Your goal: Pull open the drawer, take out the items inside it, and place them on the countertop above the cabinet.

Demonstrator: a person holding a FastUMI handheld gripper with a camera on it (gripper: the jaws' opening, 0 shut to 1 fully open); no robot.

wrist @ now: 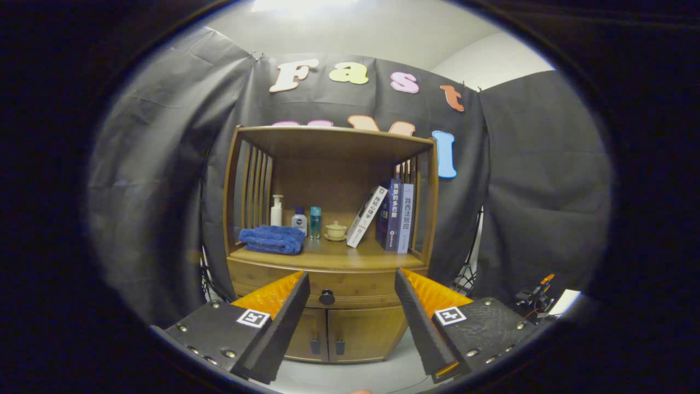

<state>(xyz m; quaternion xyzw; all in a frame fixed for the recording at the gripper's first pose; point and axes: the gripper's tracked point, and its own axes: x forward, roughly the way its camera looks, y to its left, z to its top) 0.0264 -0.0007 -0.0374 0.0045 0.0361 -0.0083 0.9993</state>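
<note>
A wooden cabinet point(328, 262) stands ahead against the booth wall. Its drawer point(350, 287) is closed, and a dark round knob point(326, 297) sits at its middle. The countertop point(328, 254) above the drawer forms the floor of an open shelf. My gripper point(353, 282) is open, held well short of the cabinet, with the knob showing between the fingers, nearer the left fingertip point(301, 282). Nothing is between the fingers. The drawer's contents are hidden.
On the countertop lie a folded blue towel point(272, 239), three small bottles point(298, 219), a small lidded cup on a saucer point(335, 230) and several books point(391, 216) leaning at the right. Two lower doors point(339, 334) sit under the drawer. Some equipment point(538, 295) lies on the floor at the right.
</note>
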